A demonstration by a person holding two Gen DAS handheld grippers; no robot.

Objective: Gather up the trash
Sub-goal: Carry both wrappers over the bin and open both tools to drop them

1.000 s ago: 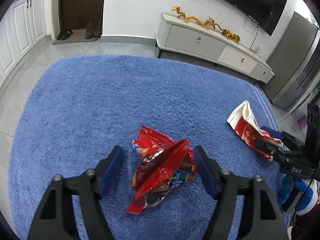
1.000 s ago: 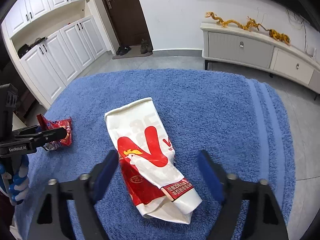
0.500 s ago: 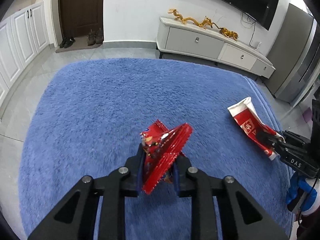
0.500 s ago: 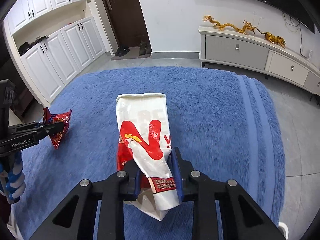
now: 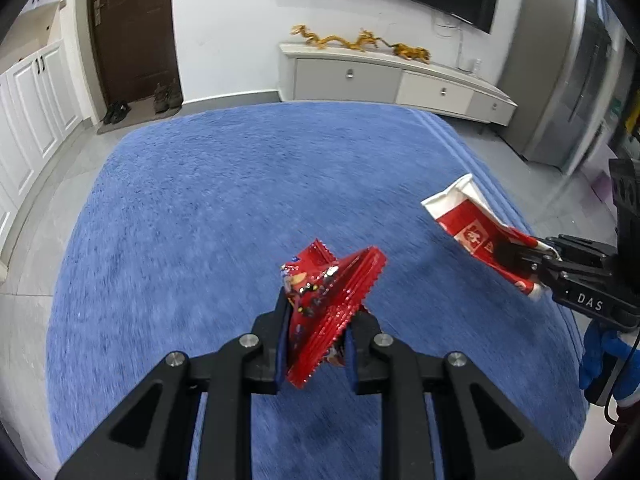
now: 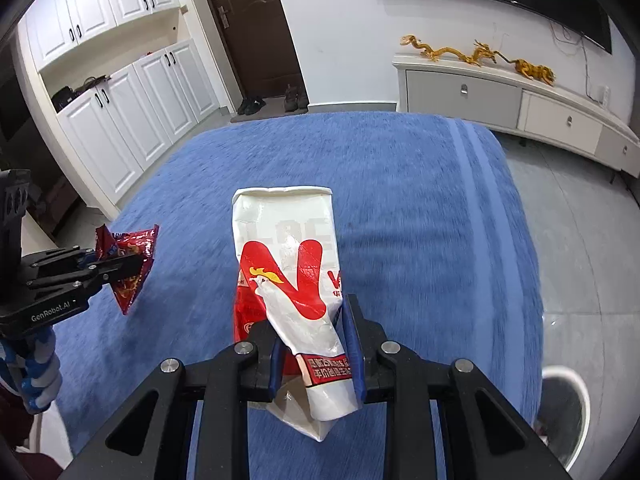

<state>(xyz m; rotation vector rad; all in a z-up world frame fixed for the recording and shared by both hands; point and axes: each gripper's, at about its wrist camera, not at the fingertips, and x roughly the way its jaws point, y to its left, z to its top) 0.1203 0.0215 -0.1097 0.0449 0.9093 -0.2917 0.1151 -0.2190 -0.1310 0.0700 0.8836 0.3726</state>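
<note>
Since both bits of trash were already off the blue rug [image 5: 224,208], this looked like the carry stage imo. On the left, the left gripper [image 5: 316,340] was clamped tight on the red snack wrapper [image 5: 328,300], pinched near its lower end so the crinkly top stuck up w/o dragging. Over on the right, the right gripper [image 6: 316,354] was closed on the white paper bag [image 6: 288,264] by its crumpled bottom, mouth pointing away. Both were held clear above the rug. Something round and white [image 6: 566,412] sat at the far right, maybe a bin, but I couldn't tell.
</note>
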